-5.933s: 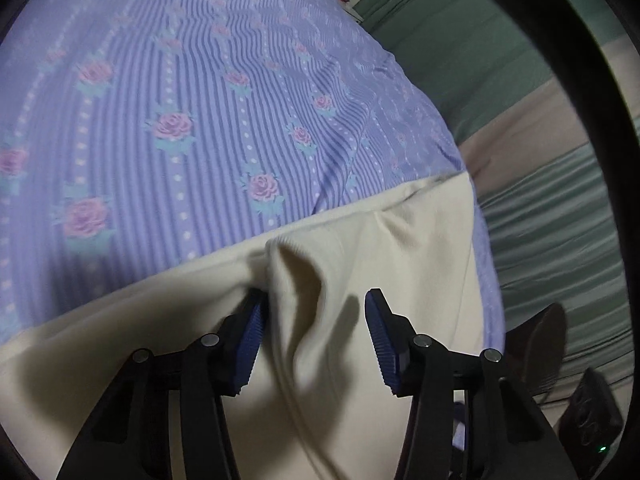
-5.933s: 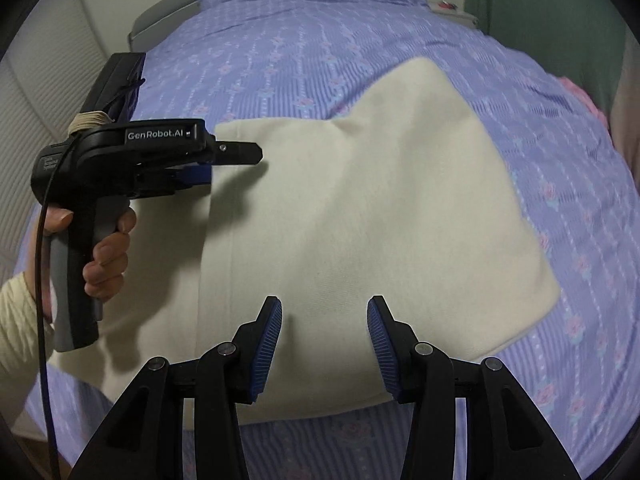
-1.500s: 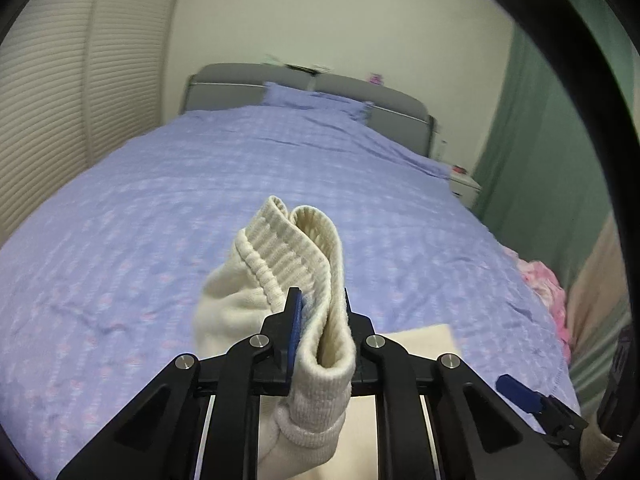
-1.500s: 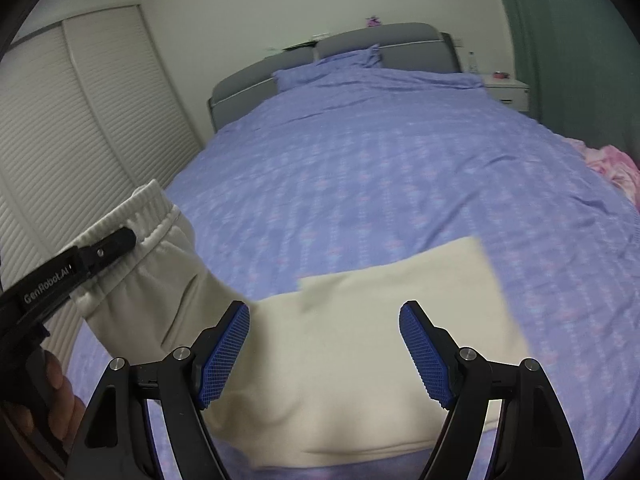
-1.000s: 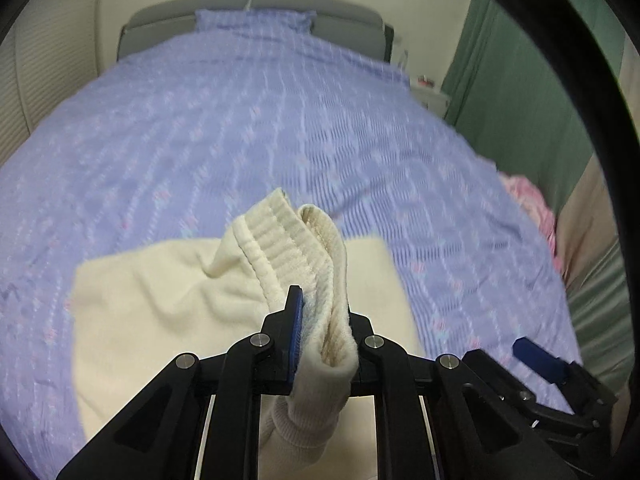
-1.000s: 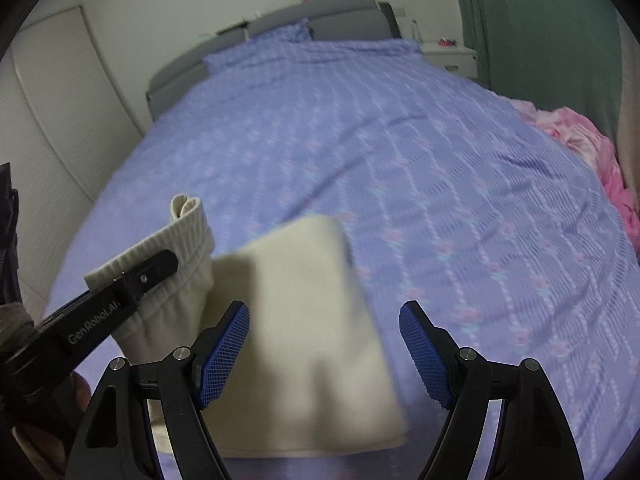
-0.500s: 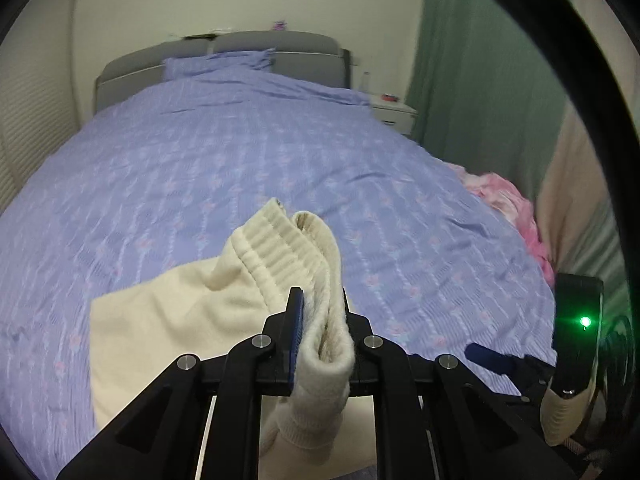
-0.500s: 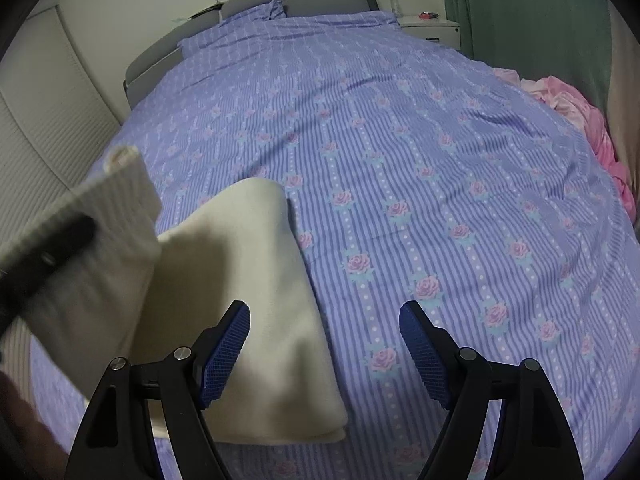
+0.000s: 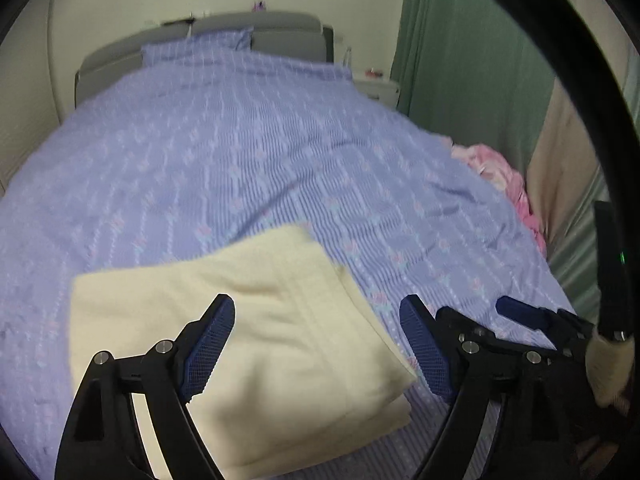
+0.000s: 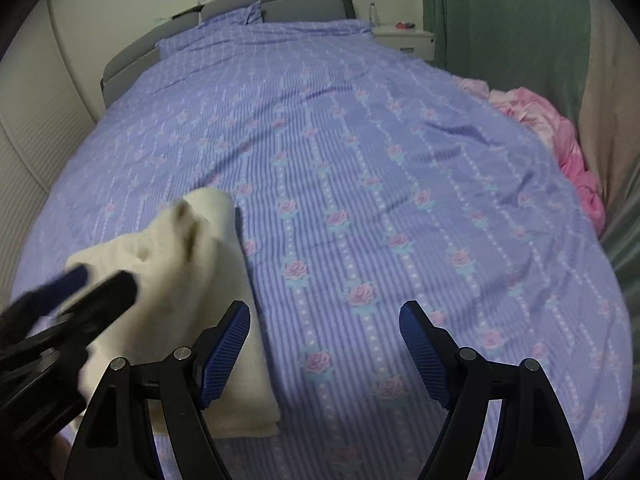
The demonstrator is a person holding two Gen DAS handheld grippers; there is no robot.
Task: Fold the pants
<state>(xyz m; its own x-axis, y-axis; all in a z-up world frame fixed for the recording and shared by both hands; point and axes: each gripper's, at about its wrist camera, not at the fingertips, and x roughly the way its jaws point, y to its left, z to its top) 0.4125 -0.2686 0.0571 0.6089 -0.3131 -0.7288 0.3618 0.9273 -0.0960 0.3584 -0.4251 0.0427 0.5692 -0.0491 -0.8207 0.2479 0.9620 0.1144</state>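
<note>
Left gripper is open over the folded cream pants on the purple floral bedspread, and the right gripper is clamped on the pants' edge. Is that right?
Not quite. The right gripper is open too, holding nothing, as the right wrist view shows; only bedspread lies between its jaws. The left gripper, whose jaws have just been opening, is open over the folded cream pants.

Left hand-held gripper [image 9: 316, 344] jaws just opened, empty, above folded cream pants [image 9: 280, 320], purple bedspread [image 9: 240, 140]

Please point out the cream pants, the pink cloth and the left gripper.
cream pants [image 9: 280, 320]: left wrist view, folded top layer.
pink cloth [image 10: 560, 132]: right wrist view, bunched middle.
left gripper [image 9: 316, 344]: left wrist view, between fingertips.
</note>
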